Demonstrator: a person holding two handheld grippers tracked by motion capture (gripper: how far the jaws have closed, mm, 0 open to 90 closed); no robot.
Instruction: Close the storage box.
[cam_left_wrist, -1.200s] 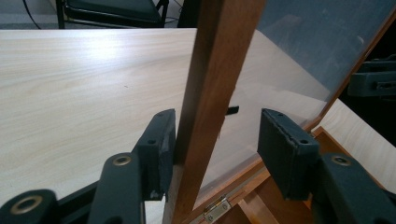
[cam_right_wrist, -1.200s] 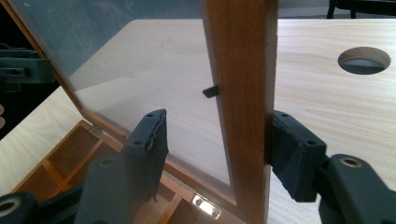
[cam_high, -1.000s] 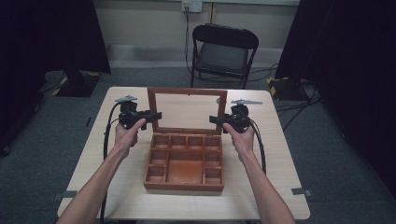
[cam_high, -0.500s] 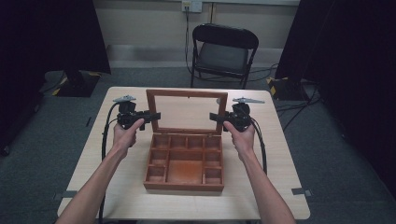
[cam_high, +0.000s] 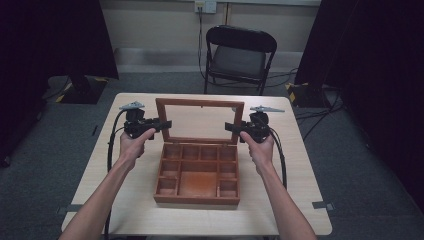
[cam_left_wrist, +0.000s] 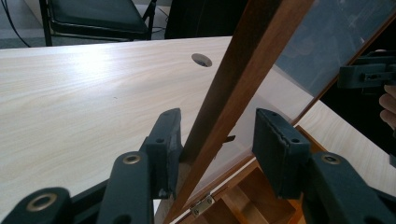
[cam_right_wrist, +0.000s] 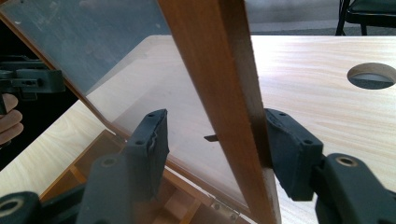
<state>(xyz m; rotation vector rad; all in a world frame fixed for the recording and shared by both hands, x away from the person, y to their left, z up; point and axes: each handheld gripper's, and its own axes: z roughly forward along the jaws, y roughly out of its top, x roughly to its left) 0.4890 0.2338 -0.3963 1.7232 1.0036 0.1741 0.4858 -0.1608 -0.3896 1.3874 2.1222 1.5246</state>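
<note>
Left tongs (cam_left_wrist: 217, 140) astride lid frame (cam_left_wrist: 243, 70), one pad touching (gap other side); right tongs (cam_right_wrist: 215, 149) likewise spread.

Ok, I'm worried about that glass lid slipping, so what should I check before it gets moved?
1. Lid stands open, near upright on the box: ok.
2. Left gripper jaws straddle the lid's left side rail: ok.
3. Left grip firm: one jaw touches the rail, the other stands off it: not ok.
4. Right gripper jaws straddle the right rail: ok.
5. Right grip firm: again only one jaw touches: not ok.
6. Compartments free of anything the lid could hit: ok, they look empty.
</note>
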